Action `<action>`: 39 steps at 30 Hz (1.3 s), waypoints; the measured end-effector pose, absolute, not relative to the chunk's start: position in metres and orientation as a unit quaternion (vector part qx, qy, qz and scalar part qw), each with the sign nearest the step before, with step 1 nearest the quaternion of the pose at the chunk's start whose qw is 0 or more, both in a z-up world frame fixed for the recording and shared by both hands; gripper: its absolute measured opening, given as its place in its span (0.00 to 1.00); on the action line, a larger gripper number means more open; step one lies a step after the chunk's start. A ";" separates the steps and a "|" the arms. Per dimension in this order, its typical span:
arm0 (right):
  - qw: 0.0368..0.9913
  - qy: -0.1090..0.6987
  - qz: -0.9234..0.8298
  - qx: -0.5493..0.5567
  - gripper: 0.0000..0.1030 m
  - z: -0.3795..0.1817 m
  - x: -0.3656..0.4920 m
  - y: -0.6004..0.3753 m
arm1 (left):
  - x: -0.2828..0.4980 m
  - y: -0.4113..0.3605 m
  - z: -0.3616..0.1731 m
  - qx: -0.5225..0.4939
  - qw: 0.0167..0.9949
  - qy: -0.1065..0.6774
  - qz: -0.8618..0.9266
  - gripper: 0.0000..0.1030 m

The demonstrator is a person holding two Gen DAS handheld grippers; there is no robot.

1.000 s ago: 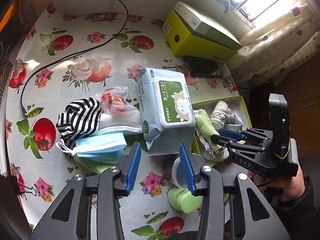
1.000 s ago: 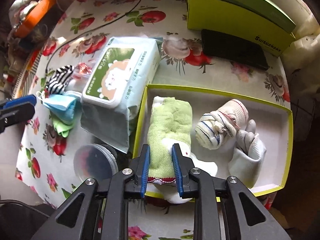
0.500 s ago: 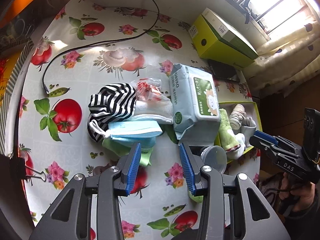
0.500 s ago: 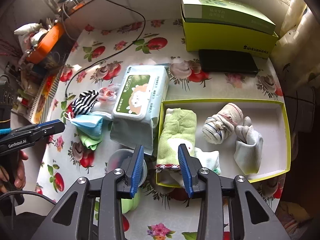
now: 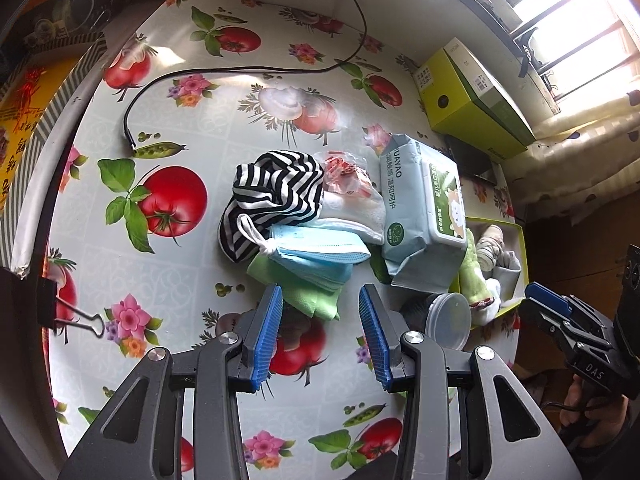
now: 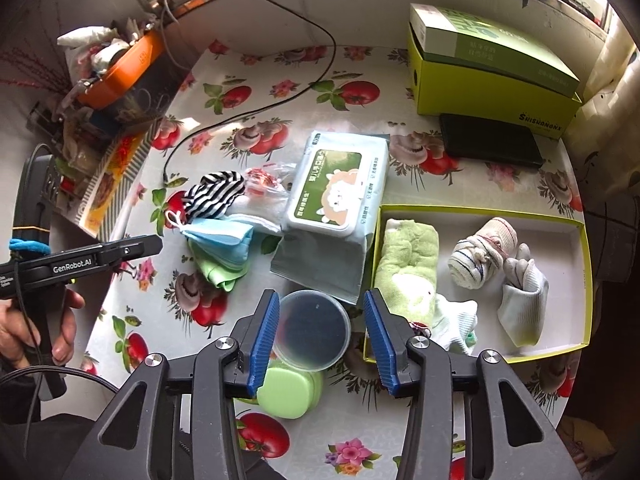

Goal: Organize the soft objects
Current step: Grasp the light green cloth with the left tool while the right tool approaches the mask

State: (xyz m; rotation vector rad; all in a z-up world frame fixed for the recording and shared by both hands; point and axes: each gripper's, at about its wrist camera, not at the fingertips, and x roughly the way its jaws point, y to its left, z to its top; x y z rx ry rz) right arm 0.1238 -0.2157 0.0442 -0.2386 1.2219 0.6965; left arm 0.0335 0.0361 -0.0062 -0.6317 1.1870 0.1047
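green cloth [image 5: 308, 300] just ahead — between fingers [image 5: 266, 336]

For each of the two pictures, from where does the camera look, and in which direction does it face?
Left wrist: sits on the left gripper, looking steeply down at the pile of soft things, the striped cloth and masks; its open blue fingers show, and at the right edge the right gripper in a hand.
Right wrist: sits on the right gripper, looking steeply down at the round lid and the tray with socks; its open fingers show, plus the left gripper at the left.
Shared: the wipes pack, the pile, the tray, the tablecloth.
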 end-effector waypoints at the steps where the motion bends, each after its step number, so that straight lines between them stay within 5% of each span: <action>1: 0.756 0.559 0.322 -0.112 0.42 0.045 0.122 -0.213 | 0.032 0.038 -0.007 -0.296 0.780 0.549 0.050 0.40; 31: 0.724 0.561 0.370 -0.156 0.42 0.033 0.106 -0.156 | 0.048 0.040 -0.081 -0.366 0.731 0.571 0.070 0.40; 35: 0.718 0.562 0.375 -0.164 0.42 0.030 0.105 -0.147 | 0.049 0.041 -0.084 -0.365 0.729 0.574 0.073 0.10; 39: 0.713 0.564 0.381 -0.172 0.42 0.025 0.105 -0.136 | 0.041 0.048 -0.082 -0.369 0.732 0.568 0.075 0.04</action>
